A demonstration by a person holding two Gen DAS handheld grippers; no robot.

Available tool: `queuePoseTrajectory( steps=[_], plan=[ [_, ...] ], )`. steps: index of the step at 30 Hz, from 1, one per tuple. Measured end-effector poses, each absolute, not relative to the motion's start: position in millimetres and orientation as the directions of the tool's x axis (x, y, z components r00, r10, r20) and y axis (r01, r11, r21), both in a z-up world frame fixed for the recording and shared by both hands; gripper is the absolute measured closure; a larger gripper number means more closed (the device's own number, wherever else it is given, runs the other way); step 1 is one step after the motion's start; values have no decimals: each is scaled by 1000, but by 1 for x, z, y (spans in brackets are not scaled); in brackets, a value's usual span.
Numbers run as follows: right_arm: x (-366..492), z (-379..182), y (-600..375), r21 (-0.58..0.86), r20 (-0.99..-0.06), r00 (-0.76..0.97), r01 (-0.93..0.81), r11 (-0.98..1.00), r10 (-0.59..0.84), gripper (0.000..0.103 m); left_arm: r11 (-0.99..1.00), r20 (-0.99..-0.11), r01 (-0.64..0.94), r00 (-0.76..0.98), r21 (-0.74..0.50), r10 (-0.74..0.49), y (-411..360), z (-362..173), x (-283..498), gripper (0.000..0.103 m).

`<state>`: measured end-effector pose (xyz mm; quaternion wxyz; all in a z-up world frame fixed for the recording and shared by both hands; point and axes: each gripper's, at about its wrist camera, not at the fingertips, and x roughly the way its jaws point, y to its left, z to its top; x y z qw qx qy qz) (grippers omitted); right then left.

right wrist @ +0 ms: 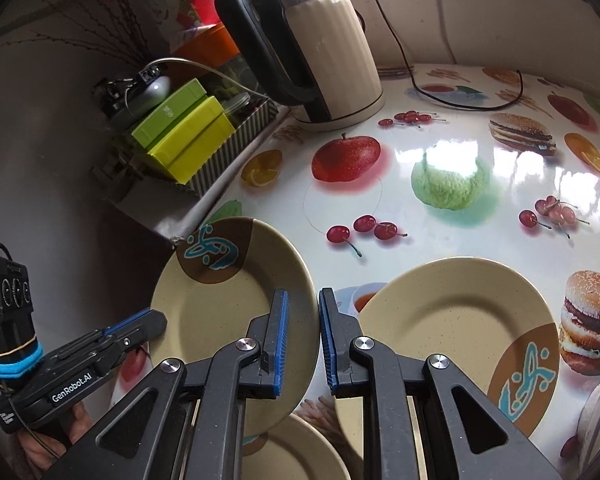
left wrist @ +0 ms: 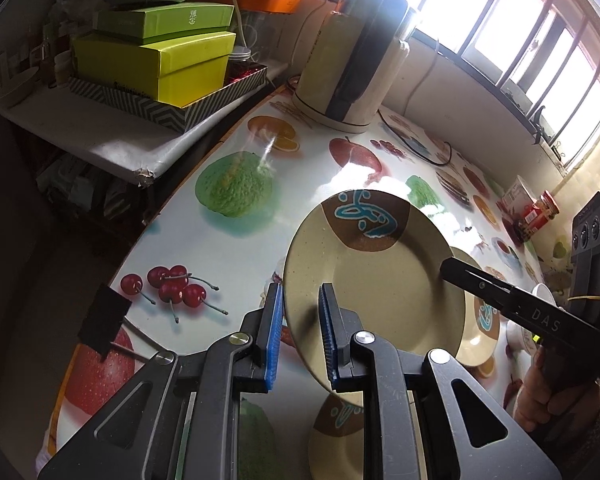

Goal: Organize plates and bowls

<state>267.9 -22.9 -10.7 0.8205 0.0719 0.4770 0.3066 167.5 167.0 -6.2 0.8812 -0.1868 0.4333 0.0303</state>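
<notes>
Left wrist view: beige plate (left wrist: 374,280) is held clear of the bench (left wrist: 220,232), pinched at opposite rims by left hand-held gripper (left wrist: 300,336) and right hand-held gripper (right wrist: 304,340). Level carriage onto another plate (right wrist: 456,332) is advised.

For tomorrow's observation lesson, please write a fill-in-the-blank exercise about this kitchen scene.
1. Both the left gripper and the right gripper clamp the rim of one beige ceramic ____.
2. The cream electric kettle has a ____ handle.
3. The glossy tablecloth is printed with fruit and ____.
4. The stacked cardboard boxes are ____.

Missing words: plate; black; burgers; green
</notes>
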Motion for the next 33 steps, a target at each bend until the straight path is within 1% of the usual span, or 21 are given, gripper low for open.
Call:
queuePoseTrajectory(
  steps=[13,33],
  plan=[
    [216,-11,-47,415,-738,374,-404,815,561,87,938,-787,-185,603,-294,-127,145,-13,130,84],
    [166,-36,-78,433,-759,365,-338,836,540,87,946,-820,-167,555,-277,-142,122,-34,98,84]
  ],
)
